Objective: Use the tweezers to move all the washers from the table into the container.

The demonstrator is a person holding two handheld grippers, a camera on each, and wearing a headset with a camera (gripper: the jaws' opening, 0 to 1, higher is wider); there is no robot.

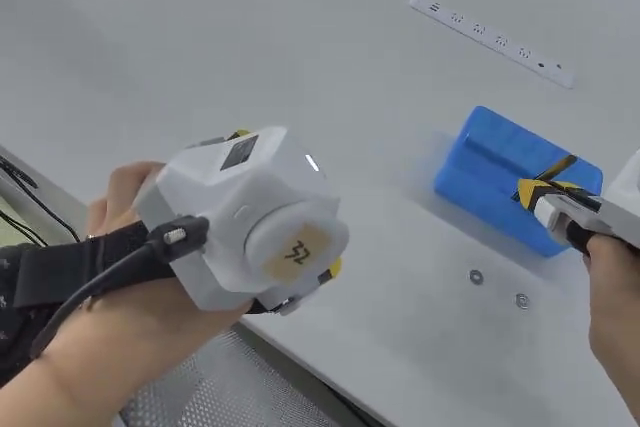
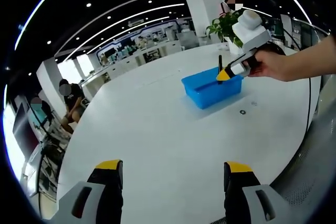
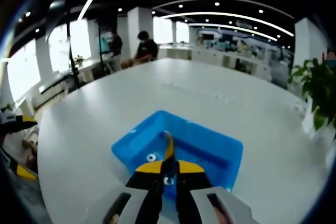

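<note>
Head view: on the white table [image 1: 300, 47], the right gripper [image 1: 540, 191] hangs over the blue container [image 1: 490, 162], and two washers [image 1: 476, 276] lie on the table just beside the container. Left gripper view: the left gripper [image 2: 170, 170] has its jaws spread wide with nothing between them, the container well ahead. Right gripper view: the right gripper's jaws are pressed together on the tweezers [image 3: 168, 148], whose tip points into the container, where another washer [image 3: 151, 157] lies.

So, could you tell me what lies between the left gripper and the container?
Bare table from the left gripper to the container, in the left gripper view.
</note>
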